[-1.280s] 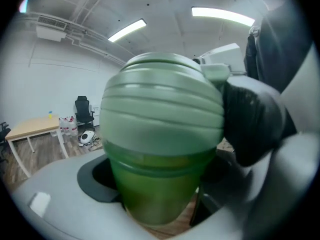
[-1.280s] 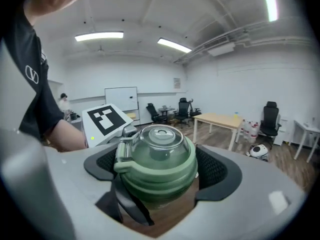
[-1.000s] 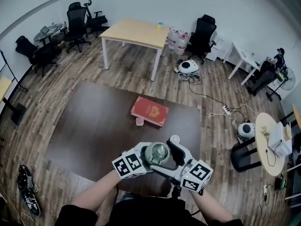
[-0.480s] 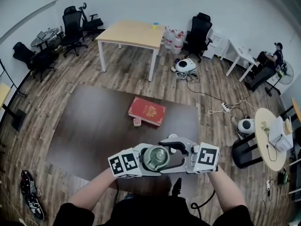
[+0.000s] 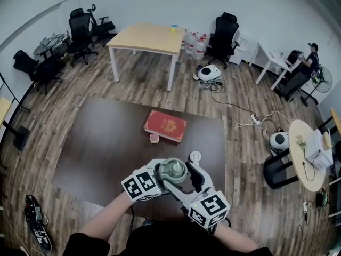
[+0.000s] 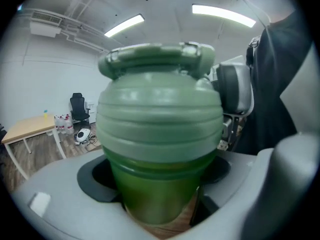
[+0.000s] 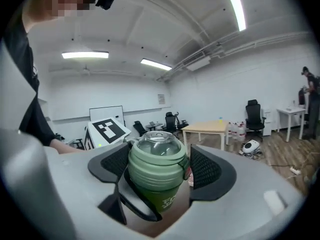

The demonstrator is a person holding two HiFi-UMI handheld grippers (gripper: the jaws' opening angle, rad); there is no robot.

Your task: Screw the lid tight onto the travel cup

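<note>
Two grips meet on the travel cup [image 6: 150, 184], held above the dark table's [image 5: 101, 143] near edge: the left gripper [image 6: 159, 211] clamps its green body, while the right gripper [image 7: 160, 171] has just been closing its jaws onto the lid [image 7: 157, 146], so tightening seems underway and next probably calls for a firm clockwise twist.

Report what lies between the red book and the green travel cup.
Head view: bare dark table except a small pinkish item by the red book, short of the travel cup.

Head view: steeply down, above near edge of surface [image 5: 106, 143]. Gripper views: close on travel cup [image 6: 160, 134] from opposite sides. All three share it.
</note>
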